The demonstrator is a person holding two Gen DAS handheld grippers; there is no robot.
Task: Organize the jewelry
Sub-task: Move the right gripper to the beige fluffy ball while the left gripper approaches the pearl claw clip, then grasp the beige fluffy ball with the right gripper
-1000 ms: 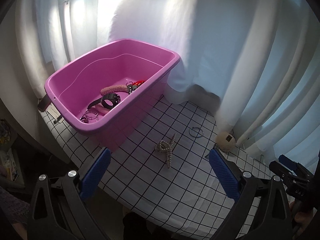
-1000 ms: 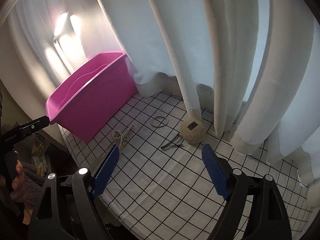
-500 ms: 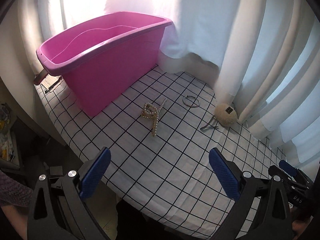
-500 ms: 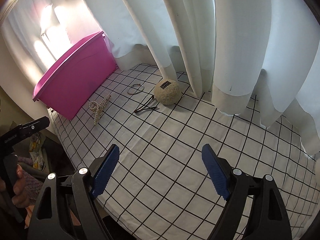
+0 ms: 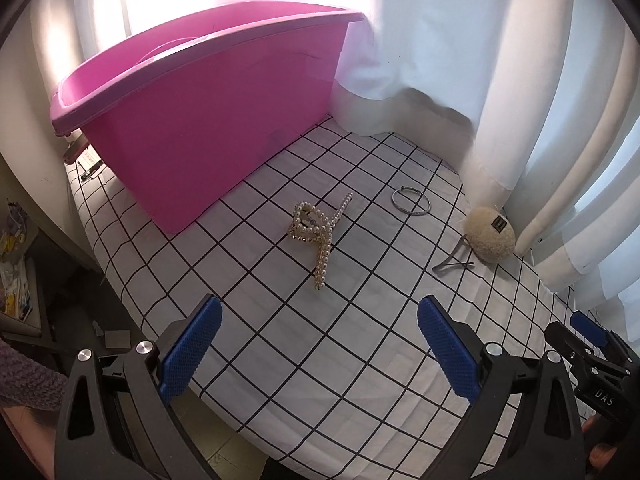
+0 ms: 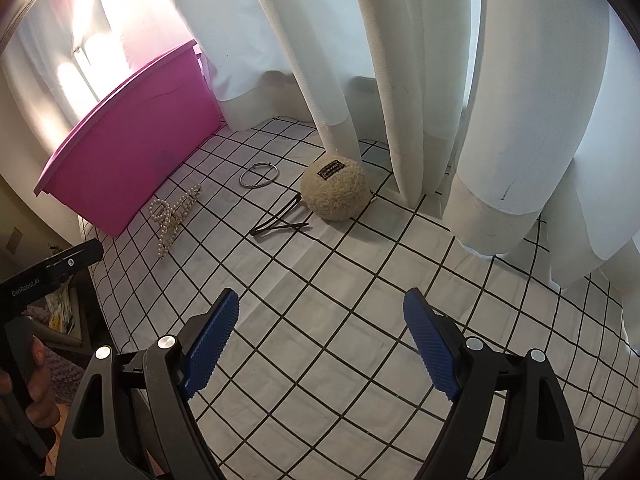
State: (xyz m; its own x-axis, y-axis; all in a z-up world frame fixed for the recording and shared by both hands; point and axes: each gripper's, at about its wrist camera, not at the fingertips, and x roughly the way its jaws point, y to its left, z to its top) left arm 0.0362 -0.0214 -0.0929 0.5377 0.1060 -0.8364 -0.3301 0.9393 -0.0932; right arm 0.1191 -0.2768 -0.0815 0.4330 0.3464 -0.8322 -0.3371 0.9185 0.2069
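A pearl hair claw (image 5: 318,232) lies on the checked tablecloth (image 5: 360,340) just ahead of my open, empty left gripper (image 5: 320,344). It also shows in the right wrist view (image 6: 173,216). A silver bangle (image 5: 411,201) (image 6: 259,176) lies behind it. A fuzzy beige ball clip (image 5: 489,234) (image 6: 335,187) and a dark hairpin (image 5: 452,262) (image 6: 278,220) lie to the right. My right gripper (image 6: 322,340) is open and empty, well short of the ball. The pink tub (image 5: 208,120) (image 6: 132,148) stands at the left; its inside is hidden.
White curtains (image 6: 420,80) hang down onto the table's back and right side. The table's front-left edge (image 5: 132,312) drops to a dark cluttered floor area. The other gripper's body shows at the left of the right wrist view (image 6: 48,272).
Both grippers have dropped lower and moved closer to the table. The tub's inside has gone out of sight. The pearl claw and the beige ball now look larger and nearer.
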